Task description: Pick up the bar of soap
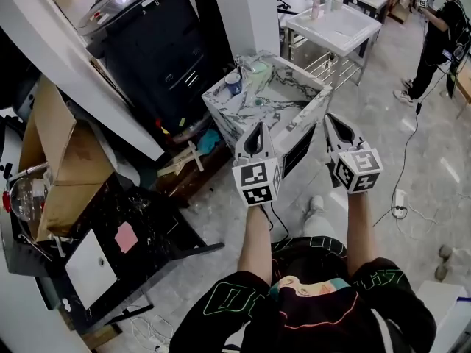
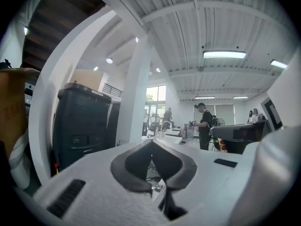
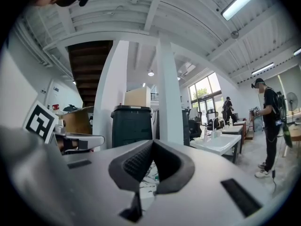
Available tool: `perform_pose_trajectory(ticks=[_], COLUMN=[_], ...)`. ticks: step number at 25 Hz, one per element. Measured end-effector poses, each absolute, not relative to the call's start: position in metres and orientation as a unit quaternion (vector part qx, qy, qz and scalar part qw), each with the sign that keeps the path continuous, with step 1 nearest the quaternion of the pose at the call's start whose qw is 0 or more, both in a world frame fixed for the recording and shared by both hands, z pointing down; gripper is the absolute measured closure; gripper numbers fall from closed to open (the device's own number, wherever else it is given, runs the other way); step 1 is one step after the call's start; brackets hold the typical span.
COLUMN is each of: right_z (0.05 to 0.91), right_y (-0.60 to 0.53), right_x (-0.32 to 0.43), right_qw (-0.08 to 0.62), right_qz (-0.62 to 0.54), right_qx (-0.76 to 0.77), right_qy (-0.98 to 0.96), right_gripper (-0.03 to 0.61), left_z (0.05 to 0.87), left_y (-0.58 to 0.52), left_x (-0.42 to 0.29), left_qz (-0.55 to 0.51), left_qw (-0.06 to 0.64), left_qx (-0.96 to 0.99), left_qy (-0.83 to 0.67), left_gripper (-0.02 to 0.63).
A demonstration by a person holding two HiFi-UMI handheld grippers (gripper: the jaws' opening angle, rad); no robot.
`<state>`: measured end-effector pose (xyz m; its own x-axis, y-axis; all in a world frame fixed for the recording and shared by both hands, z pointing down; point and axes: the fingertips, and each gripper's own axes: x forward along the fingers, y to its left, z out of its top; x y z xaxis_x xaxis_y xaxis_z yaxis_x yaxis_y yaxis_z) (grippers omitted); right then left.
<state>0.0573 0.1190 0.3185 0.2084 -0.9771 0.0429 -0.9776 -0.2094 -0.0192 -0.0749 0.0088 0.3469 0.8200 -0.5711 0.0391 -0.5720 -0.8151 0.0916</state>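
Both the left gripper (image 1: 259, 126) and the right gripper (image 1: 328, 117) hang with jaws clenched together, empty, just above the near rim of the square, marble-veined basin (image 1: 221, 107). Glossy floor (image 1: 430, 149) lies open to its right. A black bin (image 1: 154, 46) and a cardboard box (image 1: 59, 160) crowd its left. Small items sit on its far ledge, and I cannot tell which is the soap.

Head view's taken from up high, aimed steeply down at the marbled counter (image 1: 224, 116); both gripper views are set low, tilted up along their jaws, and the dark bin (image 1: 158, 43) plus white pillar (image 1: 246, 9) get shared
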Motion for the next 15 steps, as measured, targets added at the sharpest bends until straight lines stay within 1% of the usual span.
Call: perform_pose_trajectory(ticks=[7,15], right_z=[0.324,0.333], right_y=[0.096,0.057], right_x=[0.143,0.223], right_qw=[-0.012,-0.011], right_qz=[0.035,0.058], right_qx=[0.785,0.771], right_qy=[-0.618,-0.634], right_gripper=[0.574,0.574], left_z=[0.354,0.364], left_y=[-0.016,-0.05], left_x=[-0.001,0.07], left_qz=[0.014,0.031], left_qw=[0.046,0.064], left_qx=[0.953,0.942], left_qy=[-0.301,-0.329], left_gripper=[0.606,0.606])
